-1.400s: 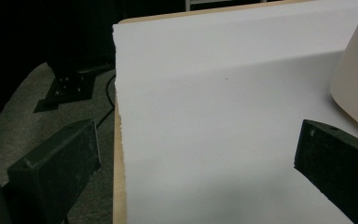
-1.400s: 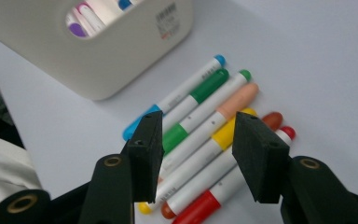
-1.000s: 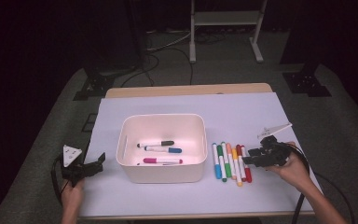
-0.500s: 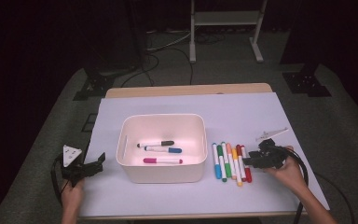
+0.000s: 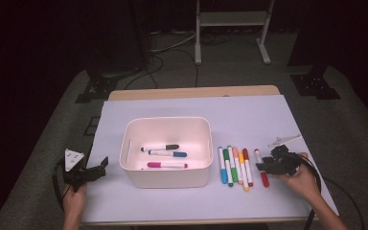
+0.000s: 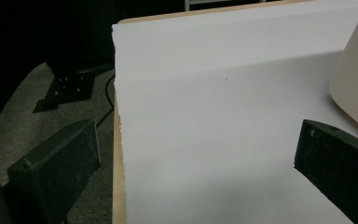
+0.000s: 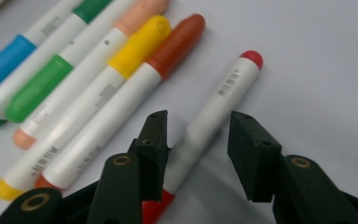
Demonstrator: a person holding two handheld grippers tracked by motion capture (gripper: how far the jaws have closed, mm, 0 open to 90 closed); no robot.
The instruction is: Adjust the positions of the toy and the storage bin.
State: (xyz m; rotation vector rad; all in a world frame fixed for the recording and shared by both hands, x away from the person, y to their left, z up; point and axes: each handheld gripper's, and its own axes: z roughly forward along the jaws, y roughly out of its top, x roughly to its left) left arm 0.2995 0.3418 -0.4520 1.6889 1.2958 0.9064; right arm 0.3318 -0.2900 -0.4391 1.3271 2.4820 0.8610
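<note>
1. Right gripper: matte black blocky jaws, just been closing, straddling smooth red marker at row's right, not yet pressing.
2. Left gripper: jaws wide, nothing between.
3. White sheet over wooden table; dark room.

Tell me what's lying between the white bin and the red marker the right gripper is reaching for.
Five markers lie side by side between the white bin and the red marker, as the high view shows: blue, green, peach, yellow and orange-red.

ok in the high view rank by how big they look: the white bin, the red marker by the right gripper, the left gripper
1. white bin, by far the largest
2. left gripper, with its grey plate
3. red marker, thin and the smallest

Both grippers sit nearer the camera, so the last two are less certain.
</note>
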